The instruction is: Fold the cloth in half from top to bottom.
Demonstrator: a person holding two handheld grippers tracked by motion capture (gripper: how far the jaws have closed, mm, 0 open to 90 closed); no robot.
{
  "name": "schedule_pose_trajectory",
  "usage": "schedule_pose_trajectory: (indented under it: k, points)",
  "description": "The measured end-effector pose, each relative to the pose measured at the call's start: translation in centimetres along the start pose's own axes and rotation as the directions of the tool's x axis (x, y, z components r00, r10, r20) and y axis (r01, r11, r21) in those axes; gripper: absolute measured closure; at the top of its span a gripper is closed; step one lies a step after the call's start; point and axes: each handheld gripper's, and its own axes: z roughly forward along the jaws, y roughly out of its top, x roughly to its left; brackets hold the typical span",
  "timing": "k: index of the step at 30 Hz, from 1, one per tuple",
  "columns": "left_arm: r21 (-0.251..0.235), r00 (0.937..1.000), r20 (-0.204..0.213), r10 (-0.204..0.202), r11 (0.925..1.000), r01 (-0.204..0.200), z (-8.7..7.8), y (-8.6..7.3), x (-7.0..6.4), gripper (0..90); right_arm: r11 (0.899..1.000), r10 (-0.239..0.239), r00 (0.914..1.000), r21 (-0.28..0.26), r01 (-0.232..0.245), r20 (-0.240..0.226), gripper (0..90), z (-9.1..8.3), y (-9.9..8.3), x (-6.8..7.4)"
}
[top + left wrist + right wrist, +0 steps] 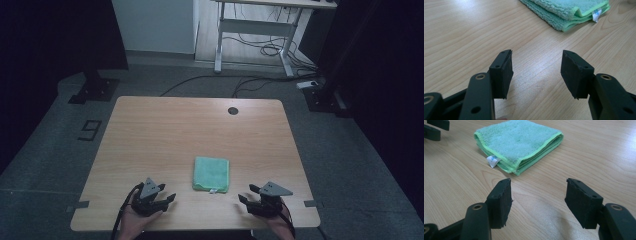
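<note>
A folded green cloth [211, 174] with a small white tag lies near the front middle of the wooden table [165, 130]. My left gripper [168, 200] rests low at the cloth's left, jaws wide apart and empty. At the cloth's right sits my right gripper [247, 194], also open with nothing in it. From the left gripper [536, 72] the cloth [564, 11] lies ahead and to the right. From the right gripper [537, 200] the cloth [517, 143] lies just ahead, tag [492, 160] facing me.
A round cable hole [233, 110] sits near the table's far edge. Beyond the table stand a white desk frame [255, 35] with loose cables on the floor and two dark stand bases [93, 90]. The other gripper's jaw tips [435, 128] show at top left.
</note>
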Motion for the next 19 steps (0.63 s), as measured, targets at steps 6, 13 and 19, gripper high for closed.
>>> schedule_pose_trajectory:
  k: [6, 13, 19]
  points:
    - [-0.002, 1.0000, 0.004, -0.002, 1.0000, 0.002, -0.05, 0.00, 0.07, 42.9, 1.000, 0.005, 1.0000, -0.009, -0.005, 0.002, 37.5, -0.17, 0.02, -0.11]
    - [-0.009, 1.0000, 0.003, -0.005, 0.9999, 0.005, -0.16, 0.02, 0.07, 41.3, 1.000, 0.001, 1.0000, -0.013, -0.001, 0.002, 37.0, -0.08, 0.08, -0.03]
    - [-0.011, 0.9999, 0.008, -0.008, 0.9999, 0.008, -0.17, 0.07, 0.10, 37.3, 1.000, 0.002, 1.0000, -0.015, -0.002, 0.003, 36.3, -0.09, 0.11, -0.03]
